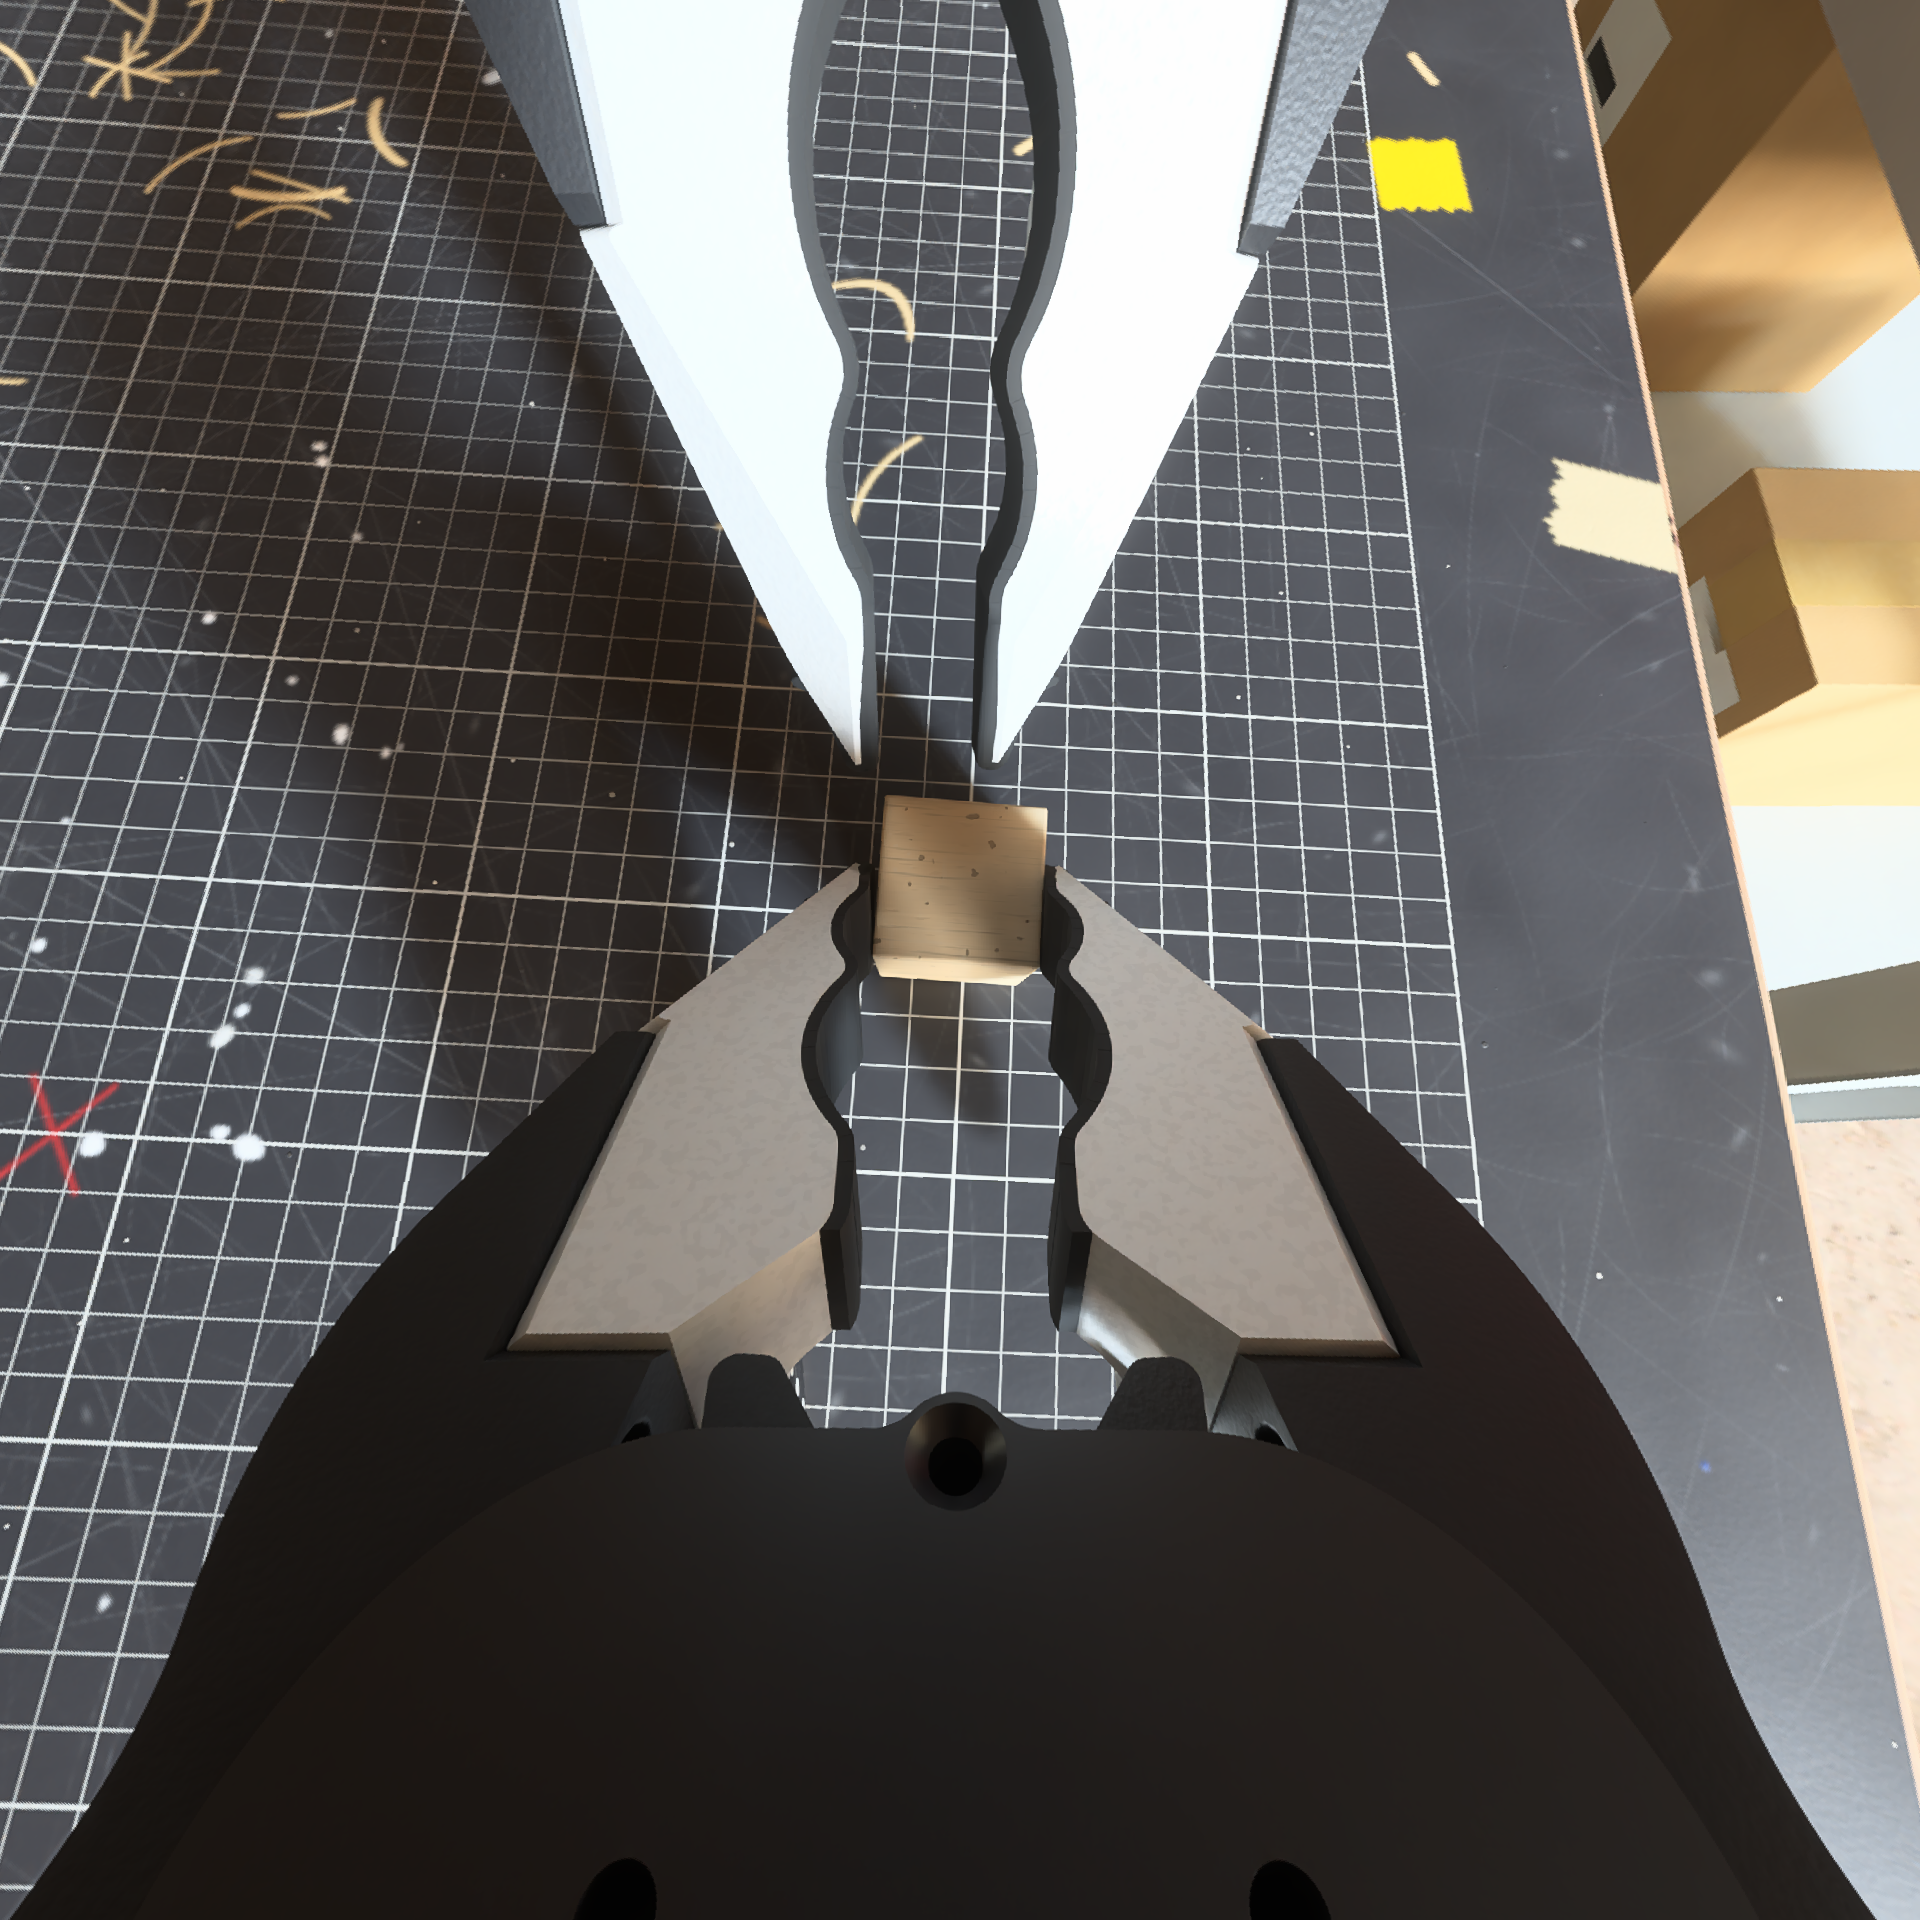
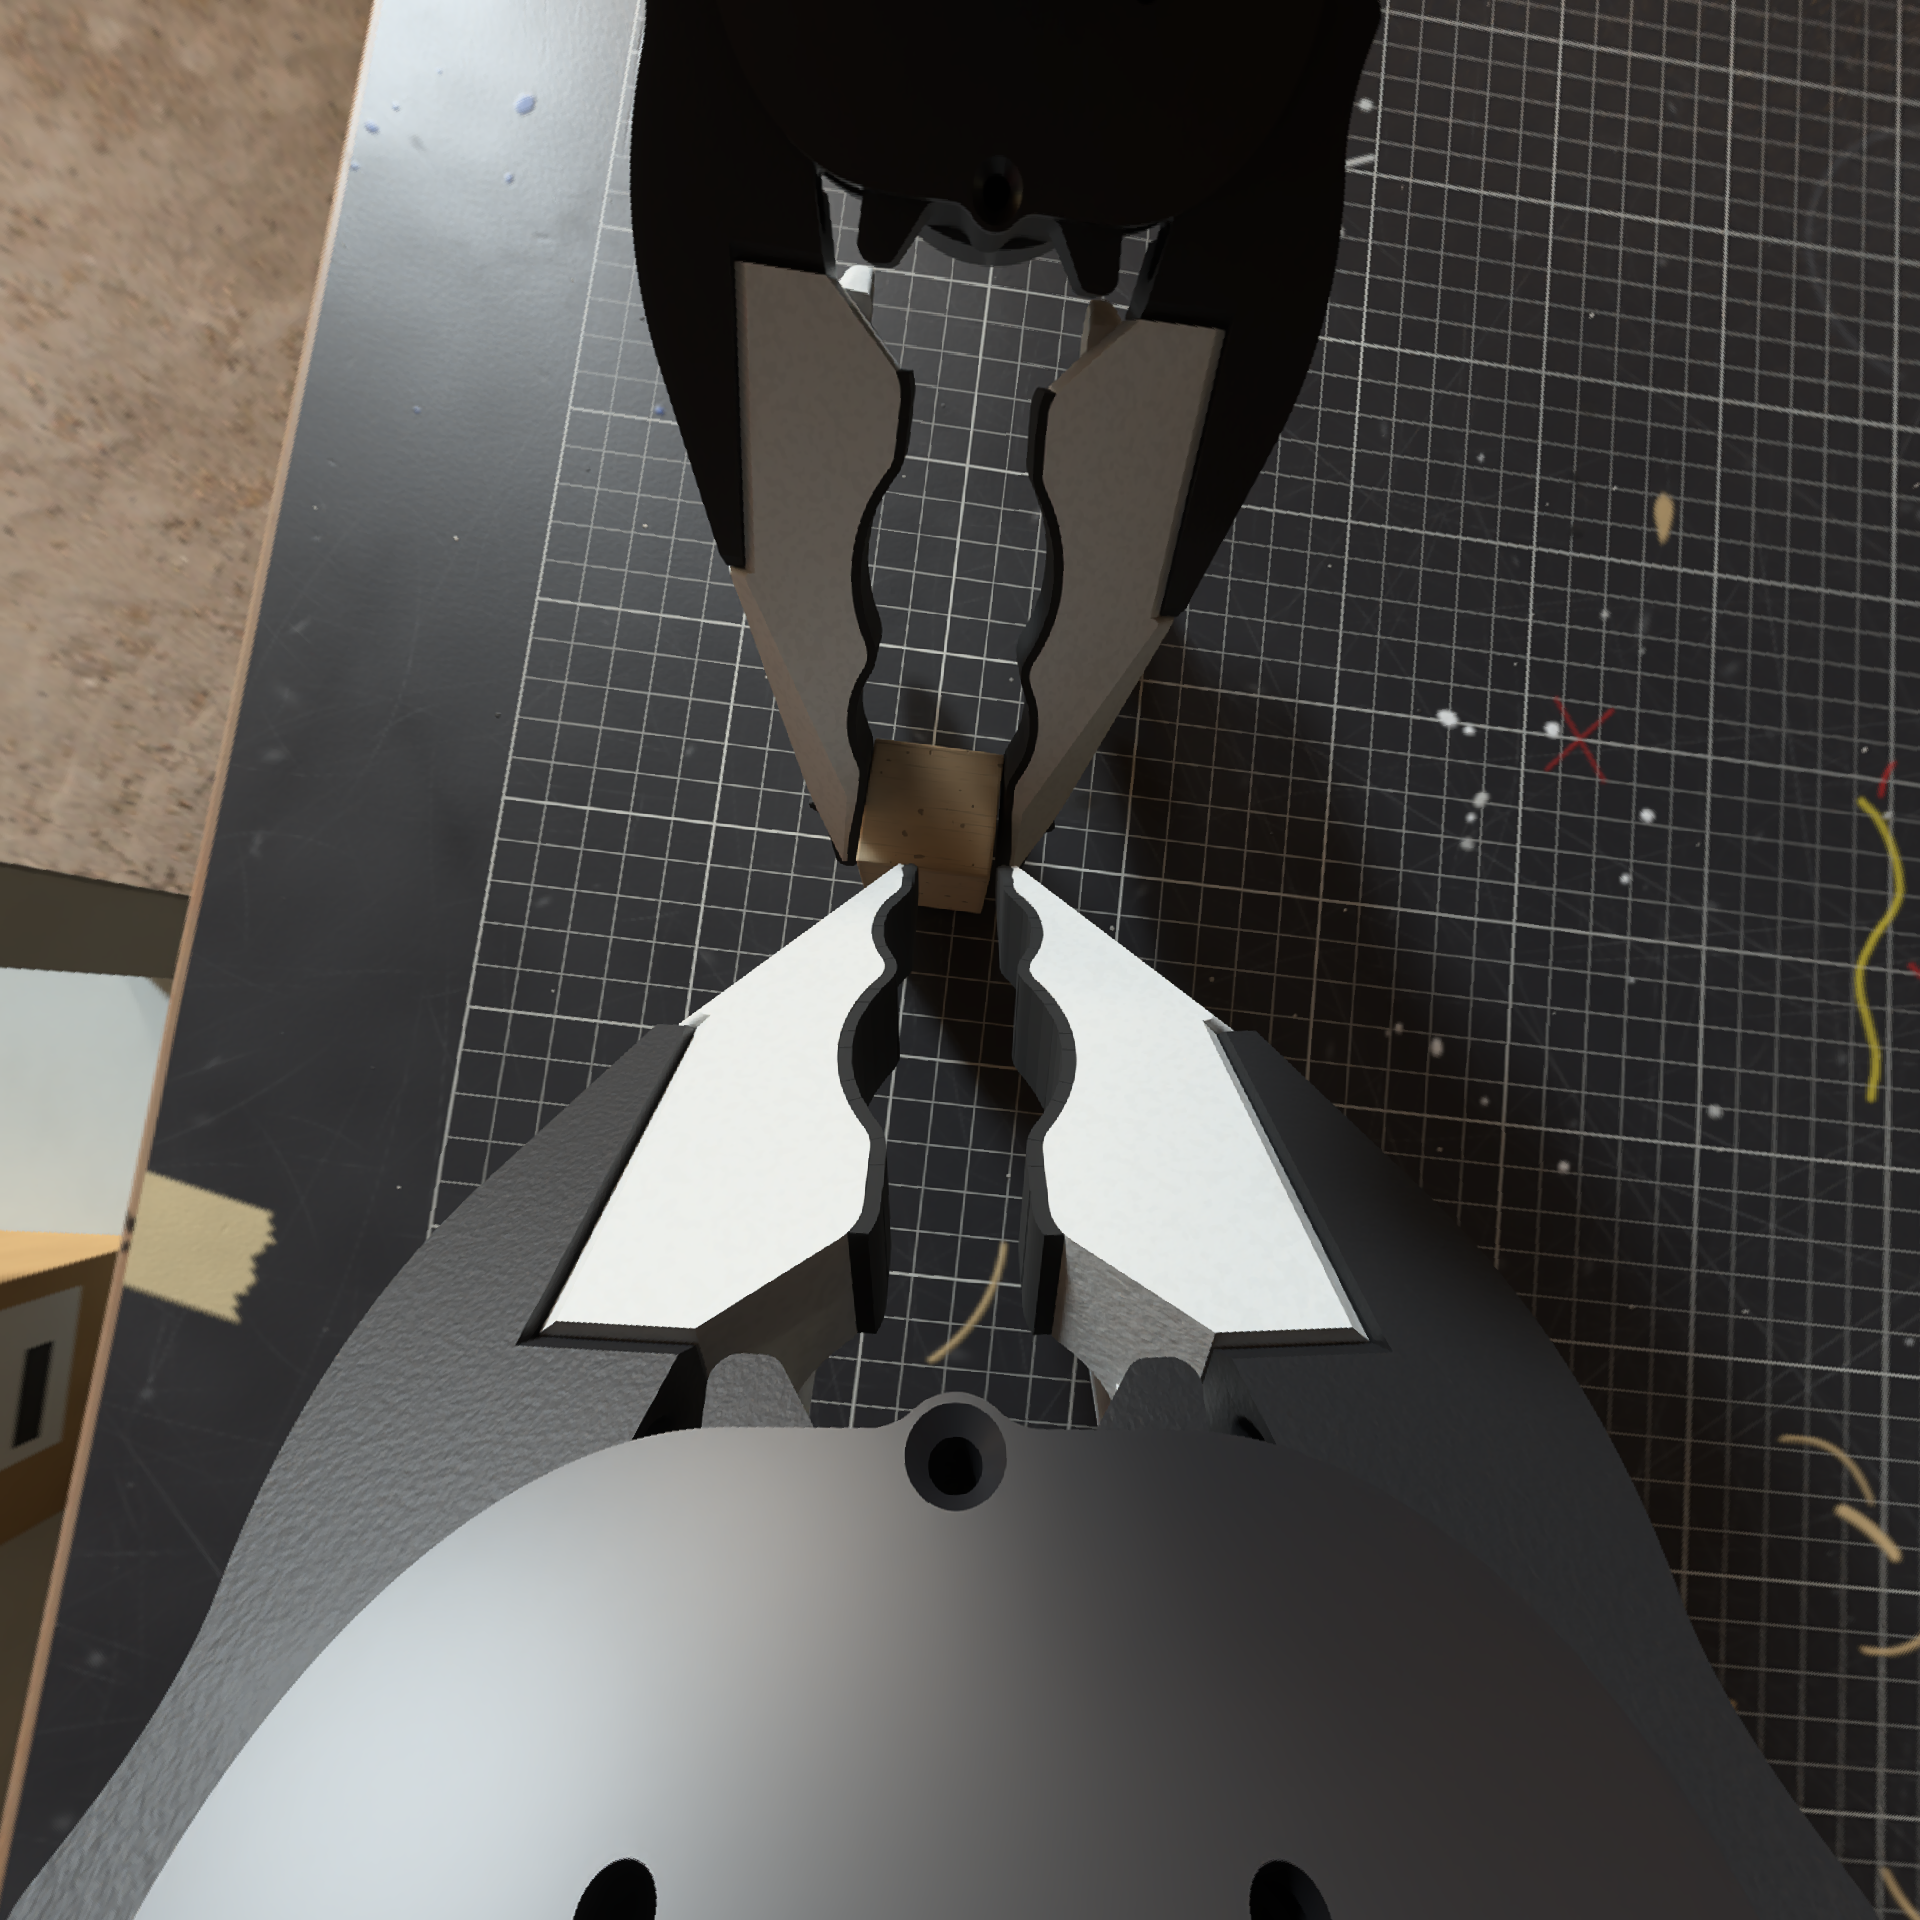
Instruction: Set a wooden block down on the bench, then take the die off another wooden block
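Observation:
My left gripper (image 1: 956,883), with a black body and beige fingers, is shut on a small pale wooden block (image 1: 958,894) at its fingertips, over the gridded cutting mat (image 1: 416,727). I cannot tell whether the block touches the mat. My right gripper (image 2: 953,883), with white fingers, faces it tip to tip with a narrow gap between its jaws. It holds nothing, and its tips are right at the block's (image 2: 930,805) near edge. The right gripper also shows in the left wrist view (image 1: 925,758), and the left gripper in the right wrist view (image 2: 930,857). No die and no second block are in view.
Wood shavings (image 1: 260,187) lie scattered on the mat. A yellow tape piece (image 1: 1418,177) and a beige tape piece (image 1: 1605,530) sit near the bench's edge (image 1: 1704,727). Cardboard boxes (image 1: 1766,260) stand beyond that edge. A red cross (image 1: 57,1132) marks the mat.

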`<state>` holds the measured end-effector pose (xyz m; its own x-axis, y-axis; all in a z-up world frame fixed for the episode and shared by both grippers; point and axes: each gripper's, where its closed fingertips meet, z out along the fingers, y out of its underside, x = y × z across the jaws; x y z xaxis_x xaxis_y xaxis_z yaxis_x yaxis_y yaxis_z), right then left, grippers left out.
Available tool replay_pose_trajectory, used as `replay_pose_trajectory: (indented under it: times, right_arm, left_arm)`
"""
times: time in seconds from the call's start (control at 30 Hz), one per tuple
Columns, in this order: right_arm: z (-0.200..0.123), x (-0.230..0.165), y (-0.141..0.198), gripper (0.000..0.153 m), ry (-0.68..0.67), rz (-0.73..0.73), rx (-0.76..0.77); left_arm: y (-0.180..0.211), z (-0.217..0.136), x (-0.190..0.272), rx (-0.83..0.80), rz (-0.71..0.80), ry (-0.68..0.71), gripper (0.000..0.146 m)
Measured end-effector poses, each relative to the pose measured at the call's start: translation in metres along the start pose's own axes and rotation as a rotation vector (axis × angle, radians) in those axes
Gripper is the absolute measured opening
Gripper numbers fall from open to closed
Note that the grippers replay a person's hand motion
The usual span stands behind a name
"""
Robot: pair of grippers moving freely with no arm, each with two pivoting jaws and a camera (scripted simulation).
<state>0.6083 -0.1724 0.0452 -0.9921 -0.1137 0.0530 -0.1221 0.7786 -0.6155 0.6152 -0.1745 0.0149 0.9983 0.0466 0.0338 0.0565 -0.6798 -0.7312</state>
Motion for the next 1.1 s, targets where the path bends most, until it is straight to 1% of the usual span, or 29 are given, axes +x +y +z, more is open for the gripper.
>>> replay_pose_trajectory:
  times: [0.13,0.2,0.27,0.33,0.37,0.43,0.47,0.5,0.57,0.63,0.7,0.77,0.83,0.9,0.97,1.1]
  right_arm:
    - [-0.001,-0.001,0.0,0.013,0.024,-0.068,-0.006]
    - [-0.003,-0.002,-0.003,0.012,0.044,-0.096,0.016]
    - [-0.01,-0.001,-0.009,0.011,0.085,-0.123,0.083]
    - [-0.021,0.001,-0.018,0.002,0.146,-0.156,0.186]
    - [-0.026,0.0,-0.023,0.001,0.172,-0.175,0.24]
    - [-0.034,-0.001,-0.028,0.001,0.225,-0.191,0.307]
    - [-0.035,-0.001,-0.027,0.002,0.247,-0.19,0.309]
    - [-0.034,-0.001,-0.025,0.002,0.257,-0.189,0.304]
    - [-0.033,-0.002,-0.021,0.002,0.258,-0.165,0.305]
    - [-0.032,-0.004,-0.019,0.004,0.249,-0.129,0.319]
    - [-0.032,-0.005,-0.019,0.008,0.243,-0.104,0.334]
    - [-0.032,-0.006,-0.021,0.012,0.231,-0.079,0.36]
    - [-0.032,-0.005,-0.021,0.014,0.22,-0.046,0.388]
    - [-0.033,-0.004,-0.021,0.015,0.218,-0.02,0.413]
    - [-0.035,-0.002,-0.02,0.016,0.216,0.008,0.444]
    - [-0.041,0.0,-0.018,0.015,0.224,0.052,0.491]
  left_arm:
    - [0.0,0.0,0.0,0.002,-0.001,-0.001,0.031]
    - [0.001,-0.002,0.0,0.005,0.004,0.002,0.031]
    - [0.0,-0.007,0.001,0.019,0.004,0.019,0.039]
    - [-0.004,-0.017,-0.001,0.052,-0.001,0.027,0.045]
    - [-0.008,-0.023,-0.001,0.088,-0.001,0.032,0.046]
    - [-0.019,-0.036,0.0,0.183,-0.013,0.061,0.044]
    - [-0.021,-0.04,-0.001,0.206,-0.026,0.069,0.04]
    - [-0.019,-0.042,-0.002,0.196,-0.033,0.07,0.037]
    - [-0.008,-0.046,-0.01,0.139,-0.013,0.036,0.036]
    - [0.0,-0.06,-0.022,0.115,-0.01,-0.026,0.034]
    - [0.004,-0.081,-0.037,0.133,-0.041,-0.119,0.031]
    - [0.014,-0.099,-0.046,0.145,-0.09,-0.163,0.031]
    - [0.033,-0.108,-0.05,0.086,-0.118,-0.194,0.031]
    - [0.049,-0.106,-0.049,0.033,-0.137,-0.194,0.032]
    - [0.054,-0.096,-0.044,0.011,-0.143,-0.157,0.034]
    - [0.057,-0.071,-0.037,-0.056,-0.082,-0.127,0.035]
